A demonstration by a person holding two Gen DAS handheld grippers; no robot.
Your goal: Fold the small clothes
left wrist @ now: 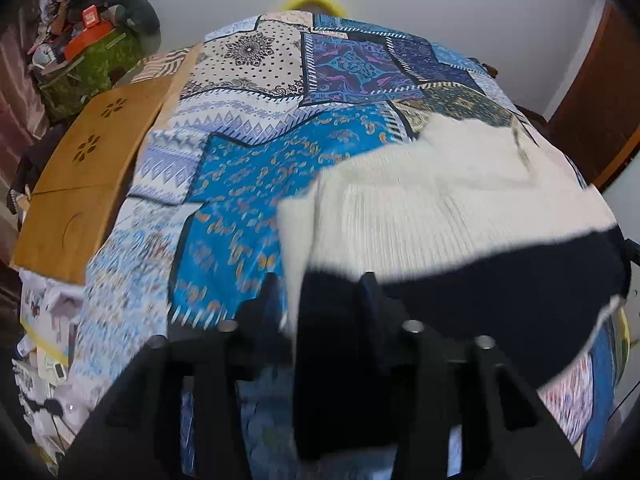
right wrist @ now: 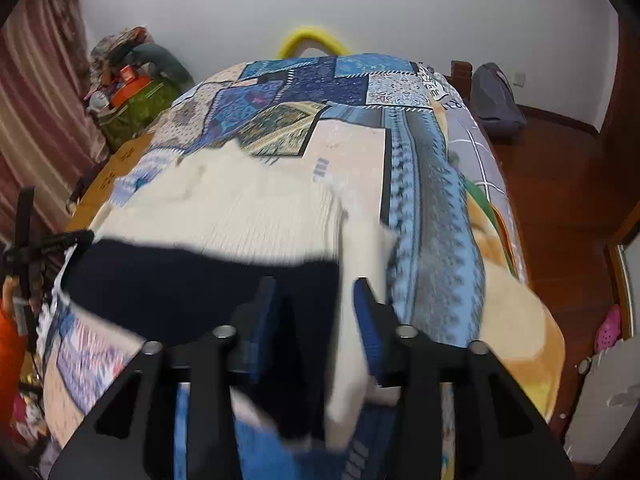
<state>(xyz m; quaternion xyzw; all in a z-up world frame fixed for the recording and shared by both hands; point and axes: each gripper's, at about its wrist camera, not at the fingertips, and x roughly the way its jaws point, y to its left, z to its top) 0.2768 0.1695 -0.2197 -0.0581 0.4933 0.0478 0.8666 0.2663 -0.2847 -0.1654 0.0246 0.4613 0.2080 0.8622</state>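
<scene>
1. Bedspread [left wrist: 248, 168]: blue and cream patchwork cover over the whole bed. It serves as the flat work surface, and every place below is given relative to it.
2. Garment [left wrist: 420, 200]: a small cream ribbed knit with a dark navy band along its near edge. It lies on the bedspread toward the near side, cream body spread flat away from the cameras and navy edge lifted. In the right wrist view the same garment [right wrist: 248, 216] fills the near-left part of the cover. Judged to be held by the hem at both corners so the near edge can be carried over the body as one fold.
3. Wooden board [left wrist: 92, 168]: tan, with flower cut-outs, at the bedspread's left edge, clear of the garment.
4. Clutter pile [left wrist: 92, 40]: green bag and orange boxes beyond the bedspread's far-left corner.
5. Left gripper [left wrist: 316, 296]: above the bedspread's near edge, fingers pinching the navy band at the garment's left corner; cloth fills the gap.
6. Right gripper [right wrist: 316, 300]: likewise at the near edge, fingers closed on navy and cream cloth at the right corner, which hangs down between them.
7. Motion blur suggests the hem is being moved.
</scene>
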